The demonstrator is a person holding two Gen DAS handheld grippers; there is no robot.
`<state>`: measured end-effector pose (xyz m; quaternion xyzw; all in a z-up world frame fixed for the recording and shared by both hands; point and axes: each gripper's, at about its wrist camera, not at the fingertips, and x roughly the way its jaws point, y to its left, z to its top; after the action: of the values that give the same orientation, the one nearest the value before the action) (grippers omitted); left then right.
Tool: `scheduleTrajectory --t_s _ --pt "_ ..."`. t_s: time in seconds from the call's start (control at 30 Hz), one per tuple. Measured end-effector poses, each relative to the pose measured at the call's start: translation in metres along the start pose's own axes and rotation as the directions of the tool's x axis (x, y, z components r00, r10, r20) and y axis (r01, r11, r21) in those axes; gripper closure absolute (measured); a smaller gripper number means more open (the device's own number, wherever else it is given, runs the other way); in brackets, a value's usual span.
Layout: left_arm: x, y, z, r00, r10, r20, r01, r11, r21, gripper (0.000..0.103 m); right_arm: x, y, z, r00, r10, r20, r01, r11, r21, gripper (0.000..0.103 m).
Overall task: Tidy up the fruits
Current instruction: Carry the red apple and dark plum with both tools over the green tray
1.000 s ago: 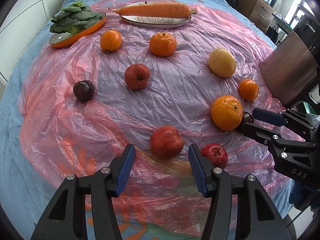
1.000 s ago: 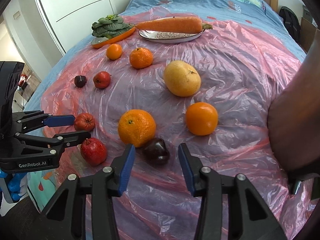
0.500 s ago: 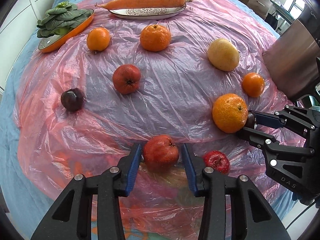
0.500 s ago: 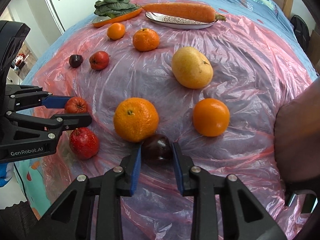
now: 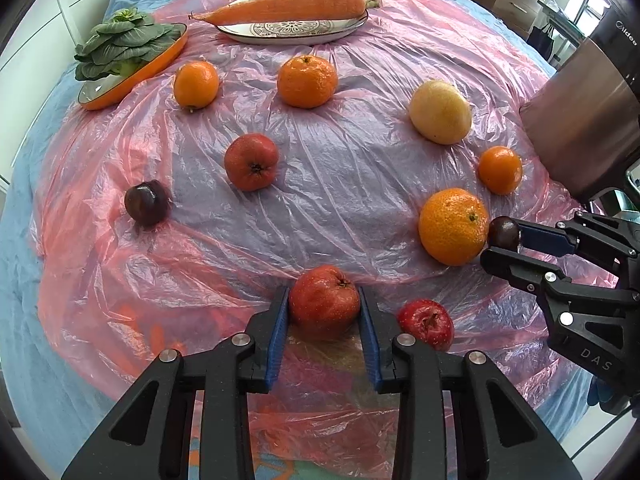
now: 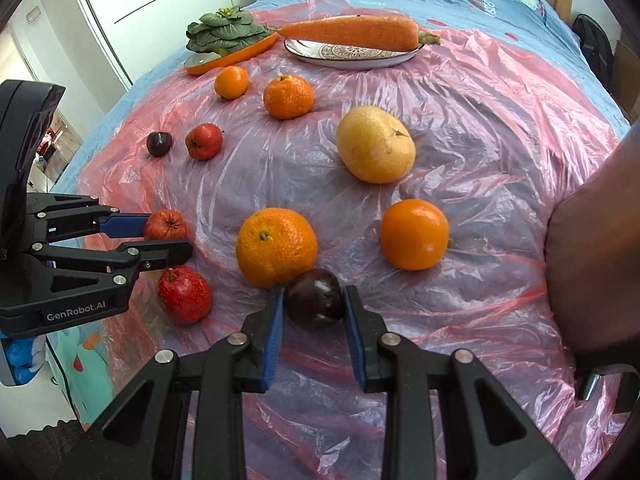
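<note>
Now gripping: left gripper (image 5: 324,312) fingers just closing on round red apple (image 5: 323,300), right gripper (image 6: 314,308) on dark purple plum (image 6: 315,298). Next, lifting both off pink plastic sheet (image 5: 340,184), clearing neighbouring fruit.

Right gripper (image 6: 314,309) clamped on dark plum (image 6: 315,298); big orange (image 6: 277,246) touching just ahead-left; left gripper (image 6: 168,236) pinches red fruit (image 6: 165,225) far left.

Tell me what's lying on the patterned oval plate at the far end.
A single large carrot lies lengthwise across the patterned plate, overhanging both ends. The plate's far half is hidden behind the carrot, so anything there cannot be seen.
</note>
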<state>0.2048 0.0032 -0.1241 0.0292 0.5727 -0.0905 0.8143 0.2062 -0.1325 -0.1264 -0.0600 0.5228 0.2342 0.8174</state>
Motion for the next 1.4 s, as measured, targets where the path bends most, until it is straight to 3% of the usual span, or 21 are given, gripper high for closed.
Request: scheduleTrajectory --t_s 0.4,0.77,0.9,1.07,1.27,1.4 --pt "-0.05 -0.013 0.0 0.998 0.001 0.056 -0.001 1.0 -0.002 0.074 -0.056 0.003 -0.014 0.997 0.039 0.071 -0.045 0.995 0.091 0.098" --pt "-0.065 -0.115 -0.013 0.995 -0.104 -0.004 0.103 0.98 0.17 0.074 -0.123 -0.043 -0.08 0.999 -0.012 0.031 0.005 0.976 0.22 0.098" --pt "-0.068 -0.17 -0.02 0.986 -0.157 -0.048 0.164 0.95 0.265 0.074 -0.151 -0.079 -0.112 0.998 -0.063 0.006 0.058 0.955 0.291 0.098" --pt "-0.073 -0.248 -0.024 0.966 -0.24 -0.101 0.26 0.887 0.381 0.074 -0.185 -0.136 -0.142 0.988 -0.155 0.006 0.139 0.907 0.398 0.098" --pt "-0.072 -0.341 -0.015 0.932 -0.337 -0.134 0.359 0.806 0.47 0.074 -0.223 -0.209 -0.156 0.958 -0.285 0.036 0.233 0.844 0.484 0.098" --pt "-0.063 -0.395 0.012 0.923 -0.367 -0.113 0.373 0.784 0.497 0.074 -0.24 -0.259 -0.16 0.933 -0.355 0.057 0.274 0.805 0.526 0.098"
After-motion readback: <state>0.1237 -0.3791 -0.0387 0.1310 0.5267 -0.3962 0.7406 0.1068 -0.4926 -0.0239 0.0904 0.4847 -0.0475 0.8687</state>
